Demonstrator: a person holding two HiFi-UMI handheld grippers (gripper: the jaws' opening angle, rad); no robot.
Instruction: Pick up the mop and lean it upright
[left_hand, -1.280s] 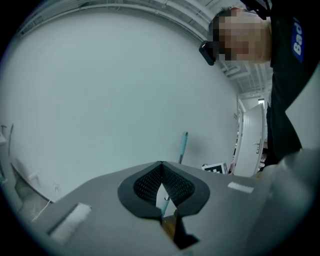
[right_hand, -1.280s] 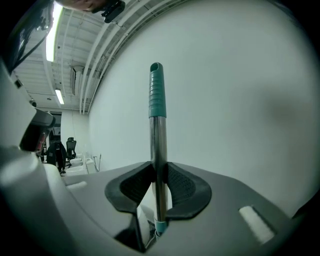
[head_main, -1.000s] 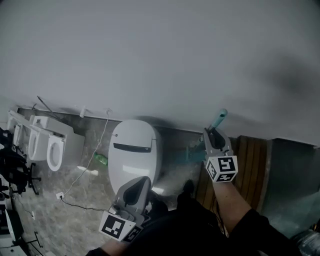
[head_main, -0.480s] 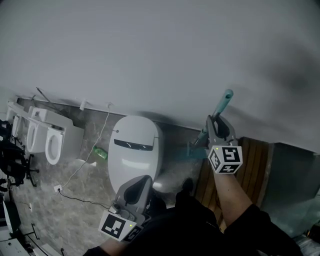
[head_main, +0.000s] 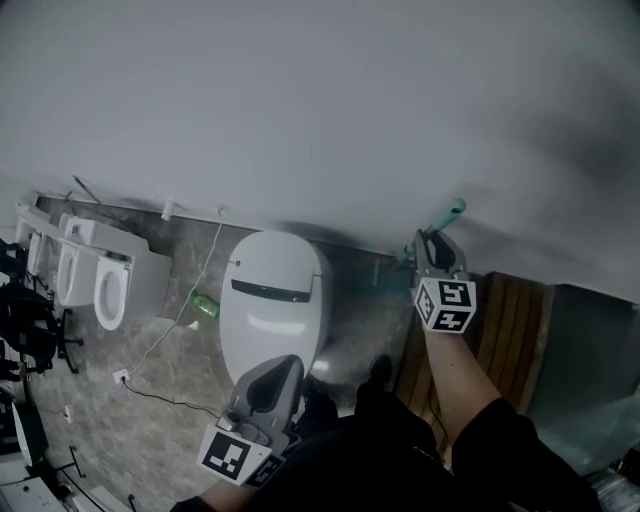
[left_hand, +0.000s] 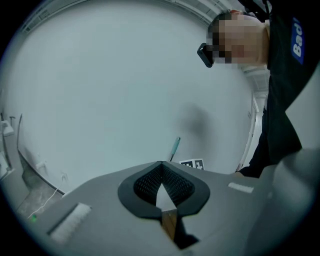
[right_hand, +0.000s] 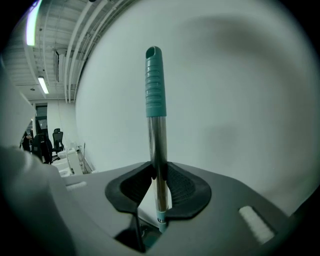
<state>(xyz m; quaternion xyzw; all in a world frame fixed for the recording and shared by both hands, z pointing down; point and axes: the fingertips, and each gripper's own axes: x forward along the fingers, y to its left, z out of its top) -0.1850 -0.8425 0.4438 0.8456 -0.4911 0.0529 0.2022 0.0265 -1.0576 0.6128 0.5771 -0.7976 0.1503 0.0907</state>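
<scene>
Right gripper (right_hand: 159, 184) is clamped on the teal-handled silver-pole mop (right_hand: 155, 95), left gripper (left_hand: 161, 175) is closed and empty. I'd rest the handle against the pale grey wall (head_main: 300, 110) before letting go.

R claw (head_main: 433, 243) up near the wall (head_main: 300, 120), on a mop handle (head_main: 450, 213) w/ teal tip, tilted right. L claw (head_main: 275, 375) low, in front of white toilet (head_main: 268, 290). Green bottle (head_main: 203, 303) lies on floor (head_main: 150, 400) just left of it; wood slats (head_main: 510, 320) at right.

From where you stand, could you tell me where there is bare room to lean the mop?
Bare: the wall between the white toilet and the wooden slats. Crowded: the floor at left, with more toilets, a cable, a green bottle.
</scene>
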